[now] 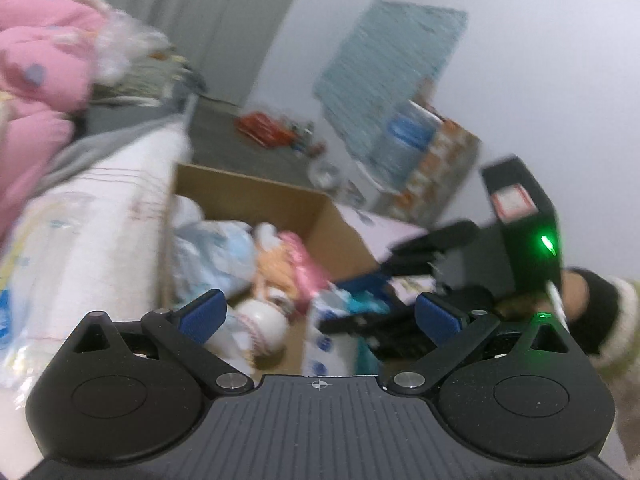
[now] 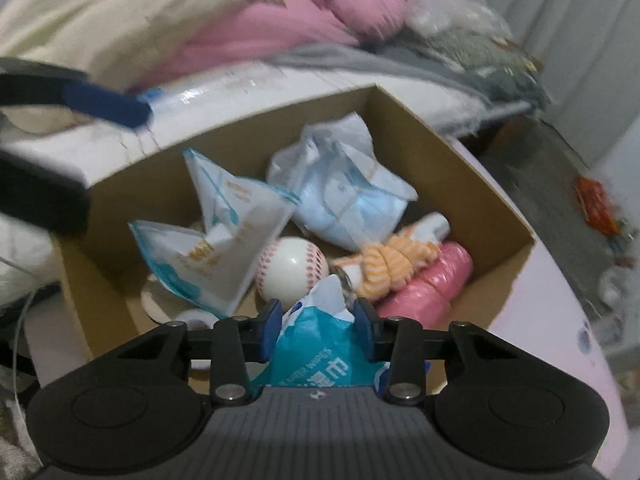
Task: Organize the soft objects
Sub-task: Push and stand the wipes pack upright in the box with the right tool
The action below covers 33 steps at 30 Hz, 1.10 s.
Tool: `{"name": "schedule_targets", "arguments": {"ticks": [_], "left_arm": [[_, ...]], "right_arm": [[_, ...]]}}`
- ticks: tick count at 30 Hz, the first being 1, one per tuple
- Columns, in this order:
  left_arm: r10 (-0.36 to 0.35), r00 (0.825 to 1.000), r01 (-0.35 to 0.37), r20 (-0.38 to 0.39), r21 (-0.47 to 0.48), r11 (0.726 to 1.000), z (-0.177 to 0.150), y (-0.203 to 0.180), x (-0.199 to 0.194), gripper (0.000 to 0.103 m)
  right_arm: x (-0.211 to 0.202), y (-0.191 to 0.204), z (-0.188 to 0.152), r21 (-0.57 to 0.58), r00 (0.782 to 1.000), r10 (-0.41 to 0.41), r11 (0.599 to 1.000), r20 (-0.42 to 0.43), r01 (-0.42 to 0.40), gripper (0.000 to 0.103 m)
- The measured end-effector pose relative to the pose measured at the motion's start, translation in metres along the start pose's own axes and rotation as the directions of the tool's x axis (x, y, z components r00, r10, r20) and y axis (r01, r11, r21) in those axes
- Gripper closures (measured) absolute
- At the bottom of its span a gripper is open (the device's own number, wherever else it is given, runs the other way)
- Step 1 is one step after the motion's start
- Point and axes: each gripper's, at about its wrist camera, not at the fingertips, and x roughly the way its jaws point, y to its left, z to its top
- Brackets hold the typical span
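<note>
A brown cardboard box (image 2: 496,216) holds soft things: a white baseball (image 2: 292,270), an orange striped plush toy (image 2: 390,266), a pink roll (image 2: 432,284) and several blue-white soft packs (image 2: 344,196). My right gripper (image 2: 316,318) is shut on a teal wet-wipes pack (image 2: 316,356) over the box's near edge. My left gripper (image 1: 318,314) is open and empty above the box (image 1: 280,200). The right gripper (image 1: 404,316) shows in the left wrist view, holding the pack (image 1: 332,320). The left gripper's blue pad (image 2: 108,106) shows at the upper left in the right wrist view.
A bed with pink bedding (image 2: 280,24), a cream blanket (image 2: 100,12) and grey cloth (image 2: 472,56) lies behind the box. A white plastic-wrapped bundle (image 1: 100,220) stands left of the box. Boxes and a water jug (image 1: 408,136) stand by the wall. An orange packet (image 2: 598,204) lies on the floor.
</note>
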Motion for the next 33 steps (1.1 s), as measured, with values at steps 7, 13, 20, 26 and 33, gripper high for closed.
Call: {"name": "schedule_targets", "arguments": {"ticks": [7,13,20,26,33], "left_arm": [[-0.087,0.991,0.097,-0.102,0.095,0.991,-0.004,-0.026,0.011,0.002],[-0.018,0.966,0.075,-0.258,0.211,0.975,-0.001,-0.05,0.052,0.007],[0.09,0.908,0.065,-0.409,0.35,0.935,0.0,-0.065,0.101,0.015],[0.118,0.856,0.054,-0.504,0.314,0.948,0.001,-0.056,0.127,0.028],[0.117,0.835,0.057,-0.538,0.296,0.953,0.002,-0.052,0.15,0.026]], "right_arm": [[0.008,-0.049,-0.016,0.169,0.983,0.151,0.971,0.109,-0.168,0.066],[0.017,-0.072,-0.026,0.24,0.956,0.239,0.931,0.168,-0.275,0.066],[0.02,-0.084,-0.031,0.235,0.929,0.314,0.905,0.198,-0.355,0.066],[0.02,-0.094,-0.036,0.21,0.898,0.374,0.882,0.231,-0.422,0.066],[0.02,-0.101,-0.041,0.184,0.865,0.427,0.858,0.264,-0.48,0.066]]}}
